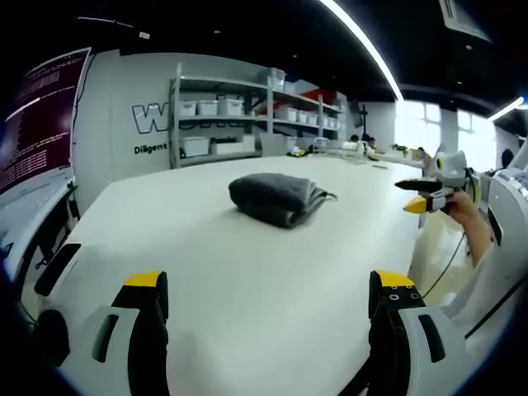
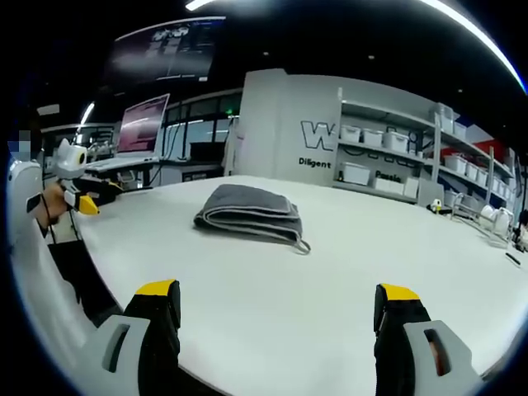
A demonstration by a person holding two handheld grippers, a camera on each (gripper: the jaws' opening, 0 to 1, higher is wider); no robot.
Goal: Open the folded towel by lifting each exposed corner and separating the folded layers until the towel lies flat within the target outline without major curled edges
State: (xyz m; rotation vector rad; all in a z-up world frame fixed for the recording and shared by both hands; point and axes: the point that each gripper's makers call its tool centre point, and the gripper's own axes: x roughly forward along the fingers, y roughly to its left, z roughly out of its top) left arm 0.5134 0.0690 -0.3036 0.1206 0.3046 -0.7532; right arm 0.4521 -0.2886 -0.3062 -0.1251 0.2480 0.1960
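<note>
- Grey terry cloth, folded into a thick pad: the towel (image 1: 277, 198) lies on the white table (image 1: 247, 272), well apart from both of my grippers and untouched; no target outline is discernible on the tabletop
- Left gripper view, left to right: a wall screen (image 1: 41, 124) with text, grey shelving (image 1: 247, 115) stocked with white bins, the towel at centre, then my right gripper (image 1: 425, 196) entering from the right edge, held in my hand (image 1: 462, 206) above the table edge
- My left gripper (image 1: 268, 305) hovers over the bare table short of the towel, its yellow-tipped jaws spread wide with nothing between them
- Right gripper view, left to right: my left gripper (image 2: 82, 198) at the left edge, the towel (image 2: 247, 213) with its stacked fold edges and a small loop facing me, then shelving (image 2: 412, 157) along the far wall
- My right gripper (image 2: 280, 309) likewise hangs short of the towel, jaws wide apart and empty
- Judged stage: the approach, no corner yet lifted
- Risk 1: the layered edges sit tight together, so a deep pinch could take several layers at once and drag the whole pad instead of opening it
- Risk 2: pulling with one gripper alone may slide the towel across the smooth table
- Risk 3: soft pile may curl or fold back at a released edge
</note>
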